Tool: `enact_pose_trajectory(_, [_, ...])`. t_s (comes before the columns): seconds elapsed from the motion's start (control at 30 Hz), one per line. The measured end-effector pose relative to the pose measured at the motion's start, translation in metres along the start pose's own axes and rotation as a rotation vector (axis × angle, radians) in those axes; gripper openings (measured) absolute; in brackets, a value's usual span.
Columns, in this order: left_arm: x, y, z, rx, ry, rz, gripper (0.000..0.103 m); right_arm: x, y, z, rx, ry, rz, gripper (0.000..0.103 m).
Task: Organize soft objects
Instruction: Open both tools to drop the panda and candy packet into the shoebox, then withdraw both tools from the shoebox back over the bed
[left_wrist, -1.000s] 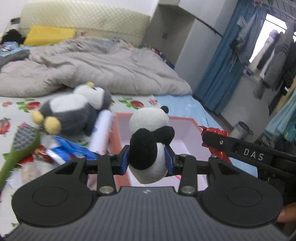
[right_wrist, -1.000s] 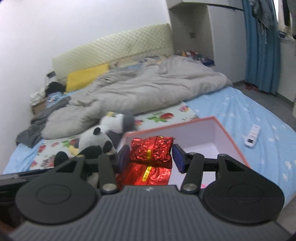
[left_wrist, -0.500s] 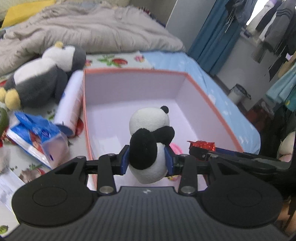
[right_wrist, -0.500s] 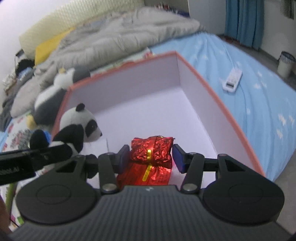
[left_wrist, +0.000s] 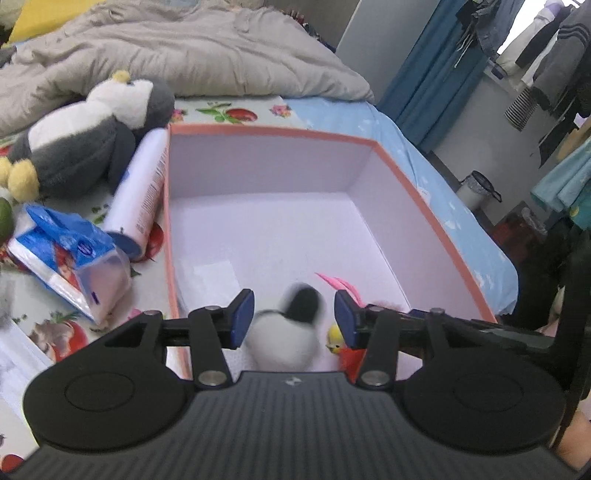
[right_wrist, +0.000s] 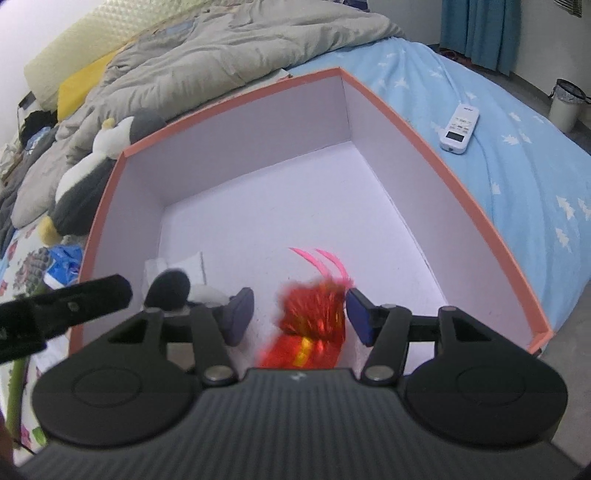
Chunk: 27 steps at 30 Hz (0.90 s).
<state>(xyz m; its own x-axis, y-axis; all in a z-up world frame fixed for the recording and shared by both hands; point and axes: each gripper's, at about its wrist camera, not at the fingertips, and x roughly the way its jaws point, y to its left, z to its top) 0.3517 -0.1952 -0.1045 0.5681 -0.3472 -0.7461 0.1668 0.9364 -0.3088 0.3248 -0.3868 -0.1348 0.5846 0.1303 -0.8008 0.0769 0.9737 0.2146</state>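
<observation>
Over the near end of the orange-rimmed cardboard box with pale lilac walls (left_wrist: 266, 173), your left gripper (left_wrist: 294, 319) has its jaws opening, and the small black-and-white plush panda (left_wrist: 286, 332) between the blue pads shows as a blur with a gap on each side, so it seems to be dropping free rather than gripped; your right gripper (right_wrist: 300, 314) is opening too, with the crinkly red foil-look soft toy with pink feathers (right_wrist: 314, 314) smeared between its pads, close to the right one, and whether it touches that pad you cannot tell from the blur. Both toys sit low against the box's near wall, so the risk is that one catches on a pad as you lift away and gets dragged back over the rim, or that the two grippers, just beside each other, knock together. The panda is light and fuzzy and could roll on the smooth box floor; the red toy's slick surface may slide. Outside the box to the left lie a large grey-and-white plush penguin with yellow feet (left_wrist: 81, 136), a white cylindrical bottle (left_wrist: 138, 195) touching the box wall, and a blue plastic tissue pack (left_wrist: 70, 258); the penguin is bulky and may crowd the two small toys once it goes in
</observation>
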Motion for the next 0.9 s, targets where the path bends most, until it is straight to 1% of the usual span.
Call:
enact_pose_trajectory(0.07, [-0.010, -0.001, 0.001, 0.005, -0.021, -0.018, 0.054, -0.008, 0.002, 0.002, 0.002, -0.018, 0.014, 0.058])
enact_pose_trajectory(0.23, [-0.042, -0.004, 0.003, 0.010, -0.075, -0.016, 0.054, -0.038, 0.012, 0.005, -0.011, -0.078, 0.038, 0.058])
enact_pose_trajectory(0.47, [-0.107, -0.009, 0.005, 0.033, -0.181, -0.023, 0.054, -0.091, 0.036, 0.010, -0.037, -0.173, 0.082, 0.058])
enact_pose_trajectory(0.6, [-0.148, -0.002, 0.000, 0.007, -0.238, -0.037, 0.054, -0.121, 0.052, 0.006, -0.049, -0.223, 0.108, 0.058])
enact_pose_trajectory(0.7, [-0.177, 0.004, -0.009, 0.009, -0.269, -0.007, 0.054, -0.142, 0.065, 0.000, -0.068, -0.254, 0.130, 0.058])
enact_pose_trajectory(0.9, [-0.236, 0.021, -0.030, -0.009, -0.338, 0.021, 0.054, -0.182, 0.092, -0.015, -0.096, -0.313, 0.174, 0.058])
